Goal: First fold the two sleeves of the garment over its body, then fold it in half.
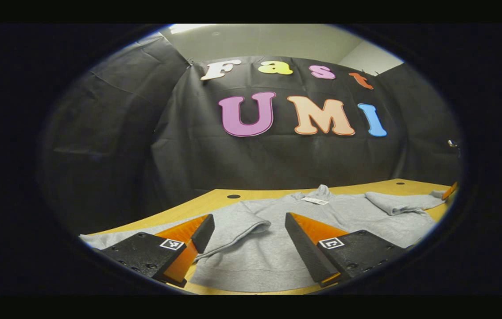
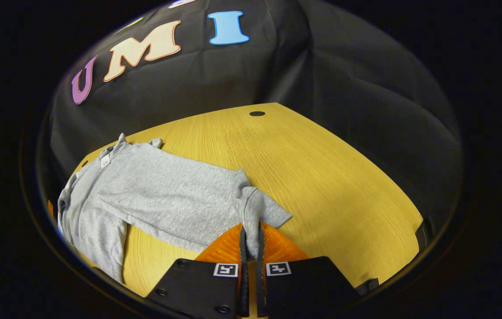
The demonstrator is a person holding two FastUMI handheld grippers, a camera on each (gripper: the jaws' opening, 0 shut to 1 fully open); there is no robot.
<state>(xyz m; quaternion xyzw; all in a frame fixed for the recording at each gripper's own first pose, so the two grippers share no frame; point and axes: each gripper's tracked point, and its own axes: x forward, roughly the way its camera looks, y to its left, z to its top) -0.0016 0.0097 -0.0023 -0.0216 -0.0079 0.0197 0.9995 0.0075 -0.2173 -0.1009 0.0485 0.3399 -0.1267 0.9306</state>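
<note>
a: start on your left. how does your left gripper [image 1: 246,241] stand?

b: its jaws are spread wide with nothing between them. it hovers low over the grey sweatshirt [image 1: 277,230], and the left sleeve [image 1: 237,223] already lies turned in over the body, so i judge that side done and the gripper waiting.

a: where does the sweatshirt sit on the table [image 2: 322,177]?

b: spread flat along the table's left side as your right gripper view has it, collar and label [image 2: 105,161] toward the far edge by the black cloth wall, hem toward the near edge. the table's right half is bare wood.

a: now your right gripper [image 2: 251,241]?

b: nearly closed, with both fingers pinching the cuff end of the right sleeve [image 2: 255,208]. the fabric rises in a small ridge between the jaws. that sleeve stretches out away from the body, so the grip looks like the start of carrying it across the chest.

a: any containers to mind?

b: none that i can see, nothing to fill or empty.

a: what is left?

b: by my reading, the right sleeve fold, then the fold in half.
</note>
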